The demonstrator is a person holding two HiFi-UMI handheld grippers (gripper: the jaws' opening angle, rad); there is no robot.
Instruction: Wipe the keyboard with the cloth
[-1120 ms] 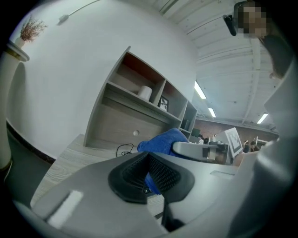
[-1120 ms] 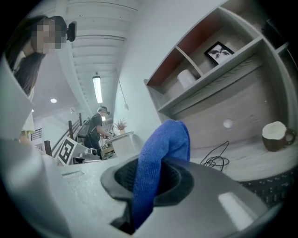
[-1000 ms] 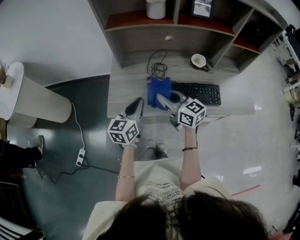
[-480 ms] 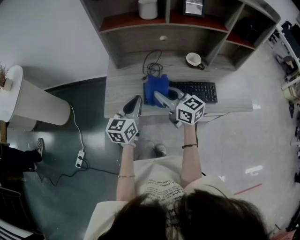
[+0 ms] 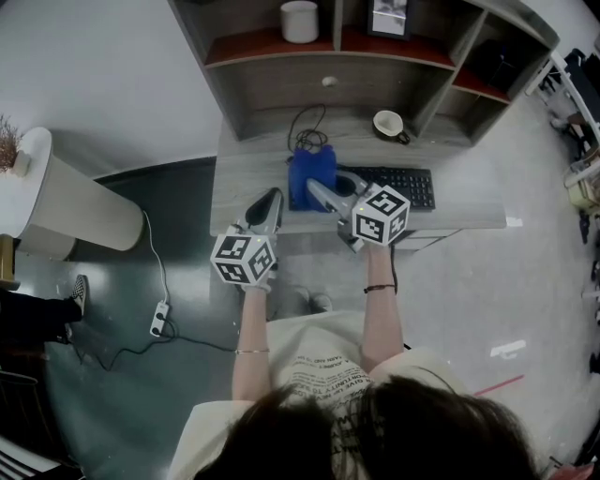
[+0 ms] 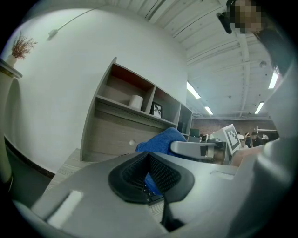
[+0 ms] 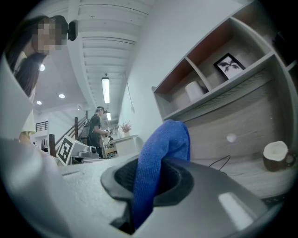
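A black keyboard [image 5: 401, 187] lies on the grey desk [image 5: 246, 178]. My right gripper [image 5: 319, 194] is shut on a blue cloth [image 5: 311, 176], which bunches over the keyboard's left end and hides it. In the right gripper view the blue cloth [image 7: 163, 148] rises from between the closed jaws of my right gripper [image 7: 149, 179]. My left gripper [image 5: 267, 208] hovers at the desk's front edge, left of the cloth. Its jaws [image 6: 150, 174] are shut with nothing in them, and beyond them show the blue cloth [image 6: 160, 138] and the right gripper [image 6: 195, 148].
A cup [image 5: 387, 123] and a coiled black cable [image 5: 309, 139] sit at the back of the desk under the hutch. A white container [image 5: 300, 19] and a picture frame [image 5: 386, 14] stand on the shelf. A white round table [image 5: 42, 192] and a power strip [image 5: 159, 317] are at the left.
The head view has shifted a little. The right gripper with the cloth stays at the keyboard's left end, and the left gripper holds its place.
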